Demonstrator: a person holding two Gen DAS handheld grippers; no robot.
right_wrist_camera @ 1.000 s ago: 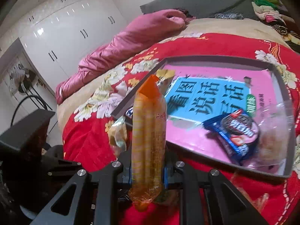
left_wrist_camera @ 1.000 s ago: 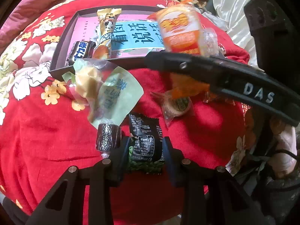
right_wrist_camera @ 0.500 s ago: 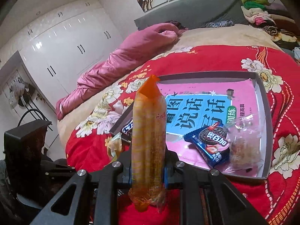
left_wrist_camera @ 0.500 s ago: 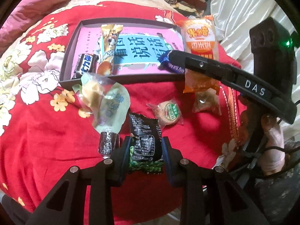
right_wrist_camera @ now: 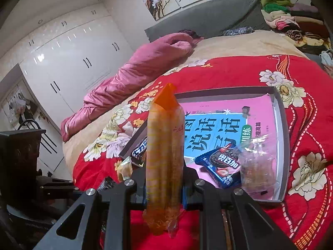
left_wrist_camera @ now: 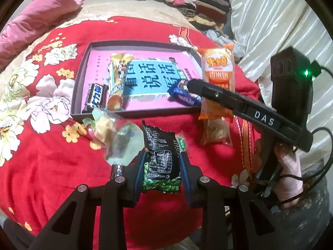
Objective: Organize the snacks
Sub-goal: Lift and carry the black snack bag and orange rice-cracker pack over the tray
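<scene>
Both hand-held grippers clamp snacks above a red floral bedspread (left_wrist_camera: 52, 166) (apparently a bedroom).

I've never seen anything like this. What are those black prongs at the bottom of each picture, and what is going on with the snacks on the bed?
There is no robot: a person holds a two-fingered gripper in each hand, each carrying a wide-angle camera that looks along its jaws. The left gripper is shut on a black snack packet. The right gripper is shut on an orange wafer pack; the left camera sees it from the side too. On the red floral bedspread sits a dark tray lined with a pink book, holding a chocolate bar, a blue cookie packet and other snacks. More wrapped snacks lie loose on the bedspread in front of the tray.
</scene>
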